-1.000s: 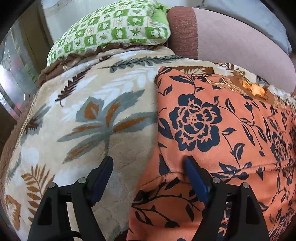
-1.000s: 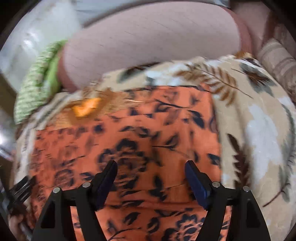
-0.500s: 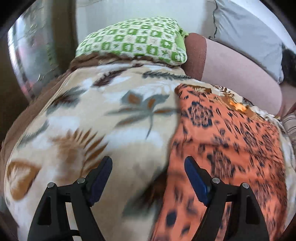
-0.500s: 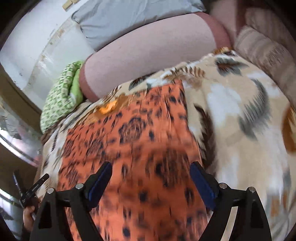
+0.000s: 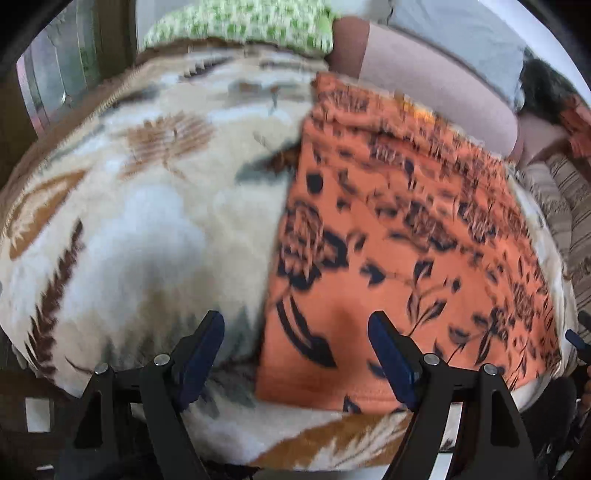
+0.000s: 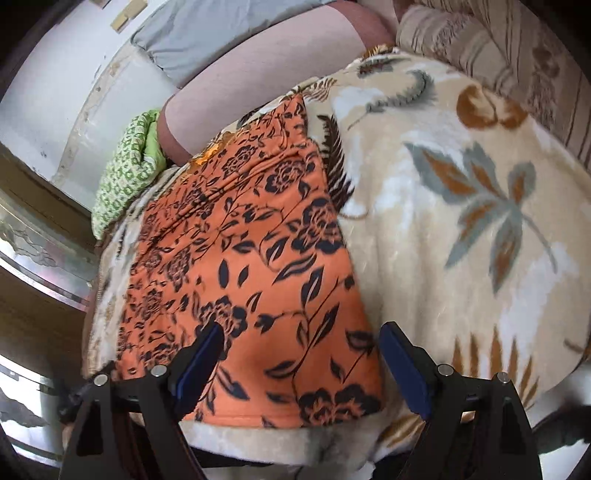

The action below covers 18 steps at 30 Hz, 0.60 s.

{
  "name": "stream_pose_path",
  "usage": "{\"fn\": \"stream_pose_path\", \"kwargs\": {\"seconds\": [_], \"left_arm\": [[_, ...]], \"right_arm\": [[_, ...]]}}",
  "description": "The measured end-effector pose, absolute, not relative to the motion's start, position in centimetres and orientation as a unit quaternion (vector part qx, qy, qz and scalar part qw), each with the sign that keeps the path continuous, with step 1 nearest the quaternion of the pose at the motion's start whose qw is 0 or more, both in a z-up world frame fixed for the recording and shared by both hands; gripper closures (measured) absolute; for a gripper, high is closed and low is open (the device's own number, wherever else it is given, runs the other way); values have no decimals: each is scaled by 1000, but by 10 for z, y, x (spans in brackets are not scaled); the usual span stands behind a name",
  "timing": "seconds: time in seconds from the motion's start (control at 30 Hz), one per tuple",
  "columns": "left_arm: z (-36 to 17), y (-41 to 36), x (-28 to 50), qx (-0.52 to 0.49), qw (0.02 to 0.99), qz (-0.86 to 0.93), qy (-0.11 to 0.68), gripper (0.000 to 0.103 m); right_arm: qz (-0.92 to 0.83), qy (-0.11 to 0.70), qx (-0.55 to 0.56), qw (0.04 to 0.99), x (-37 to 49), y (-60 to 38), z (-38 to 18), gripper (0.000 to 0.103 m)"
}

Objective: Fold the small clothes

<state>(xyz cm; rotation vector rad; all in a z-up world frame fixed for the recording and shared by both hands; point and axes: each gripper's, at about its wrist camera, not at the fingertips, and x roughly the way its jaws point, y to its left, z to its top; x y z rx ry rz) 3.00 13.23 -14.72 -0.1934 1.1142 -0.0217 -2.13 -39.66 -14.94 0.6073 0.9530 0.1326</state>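
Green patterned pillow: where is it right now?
The green patterned pillow lies at the blanket's far end, beside the pink bolster, beyond the orange floral garment.

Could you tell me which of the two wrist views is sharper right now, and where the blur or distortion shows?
Right wrist view: sharper, the orange floral garment crisp, slight smear at the blanket edges. Left wrist view: motion blur streaks the garment print and the green pillow. Both: fisheye bulge, dark corners.
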Motion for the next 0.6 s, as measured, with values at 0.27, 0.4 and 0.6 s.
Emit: {"fn": "stream_pose_path", "kwargs": {"seconds": [0.27, 0.4, 0.6], "left_arm": [[-145, 147, 24, -121, 837, -10, 533, 75], [-145, 146, 17, -143, 835, -25, 530, 56], [-152, 146, 19, -169, 828, -37, 534, 55]], "right_arm": [[47, 504, 316, 802, -23, -407, -180, 39], [66, 494, 333, 801, -33, -406, -175, 50], [65, 505, 315, 801, -23, -404, -174, 55]]}}
